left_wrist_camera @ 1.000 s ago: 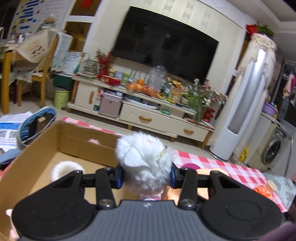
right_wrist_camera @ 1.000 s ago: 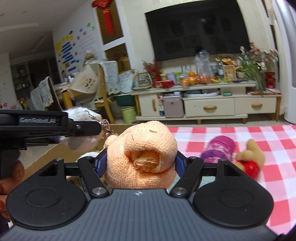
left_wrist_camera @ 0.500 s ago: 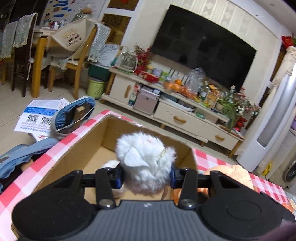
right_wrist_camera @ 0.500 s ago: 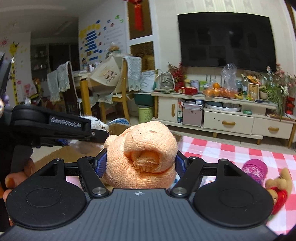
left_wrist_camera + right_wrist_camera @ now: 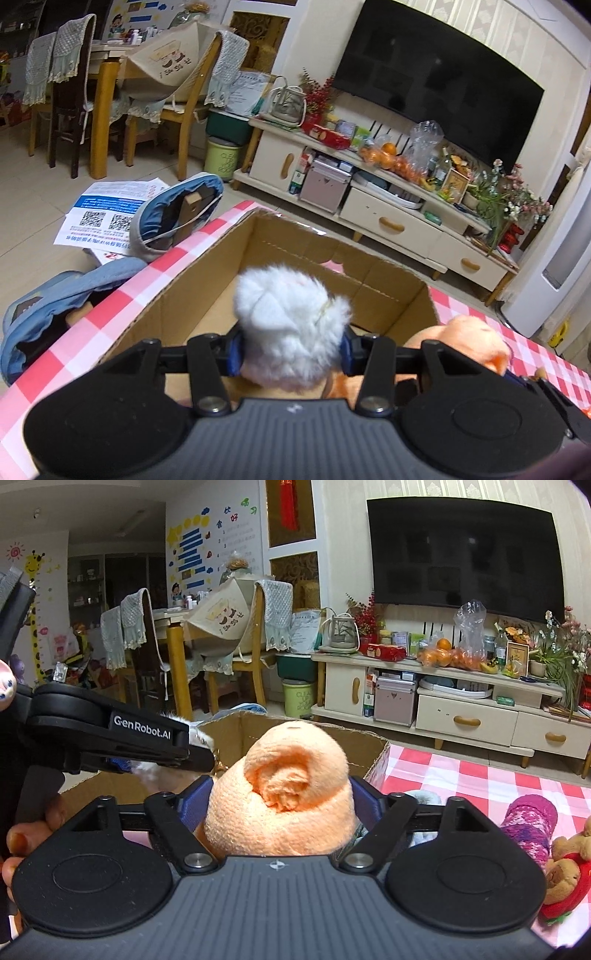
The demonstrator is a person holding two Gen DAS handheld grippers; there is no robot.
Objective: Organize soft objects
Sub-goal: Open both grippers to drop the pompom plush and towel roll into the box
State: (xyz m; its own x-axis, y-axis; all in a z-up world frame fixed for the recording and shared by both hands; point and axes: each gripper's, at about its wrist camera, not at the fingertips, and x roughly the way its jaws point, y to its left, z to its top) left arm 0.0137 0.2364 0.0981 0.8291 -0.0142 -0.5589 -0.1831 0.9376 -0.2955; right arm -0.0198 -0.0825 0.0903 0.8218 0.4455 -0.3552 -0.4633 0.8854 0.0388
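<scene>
Delivery step, judging by the pose: left gripper, jaws clamped on a white fluffy toy, hangs over the open cardboard box on the desk; beside it, right gripper squeezes a rolled orange knit. Next: lower, release. Box contents mostly hidden.

A fluffy white plush toy and a rolled peach knit sock sit clamped above the open cardboard box, a purple patterned sock lying on the checked cloth.
</scene>
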